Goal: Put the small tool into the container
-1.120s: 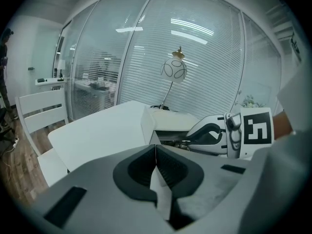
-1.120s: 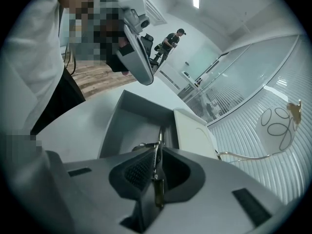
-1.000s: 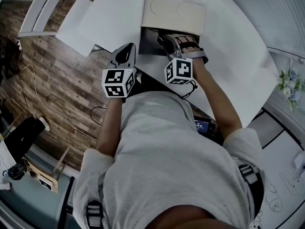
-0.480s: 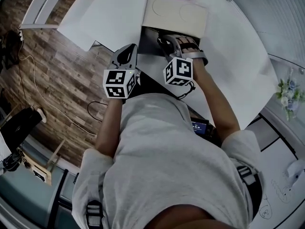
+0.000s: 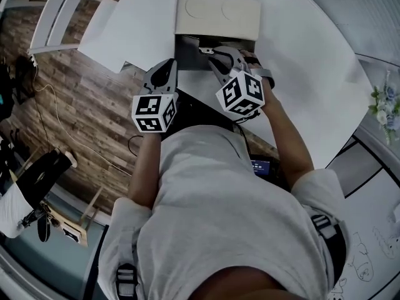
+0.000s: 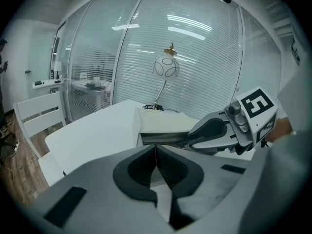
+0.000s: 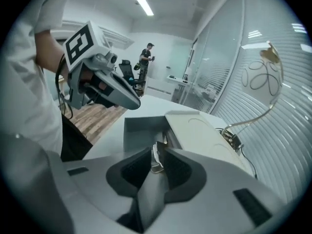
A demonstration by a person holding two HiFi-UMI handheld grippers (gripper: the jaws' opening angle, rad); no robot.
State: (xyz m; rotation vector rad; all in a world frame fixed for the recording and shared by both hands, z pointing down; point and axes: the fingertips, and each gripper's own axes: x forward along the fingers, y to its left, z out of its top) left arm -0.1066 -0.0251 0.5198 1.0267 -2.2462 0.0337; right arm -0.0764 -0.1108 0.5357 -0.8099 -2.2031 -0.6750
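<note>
Having just opened above the container [image 5: 185, 49], your right hand-held gripper [image 5: 208, 52] has the tool [image 7: 155, 160] seemingly loose between its jaws, so only withdrawing seems left, while your left hand-held gripper [image 6: 156, 151] sits clenched, empty.

Your left tongs [image 5: 166, 67] are grey with black pads, their cube [image 5: 153, 111] patterned in black-and-white squares. Ahead of them the container lid [image 5: 219, 14] is beige and the table [image 5: 150, 24] white. To their left is brown wood-grain floor [image 5: 81, 105].

Left gripper [image 6: 156, 152] fingers together; right gripper [image 7: 157, 151] fingers apart, just been closing, empty.
</note>
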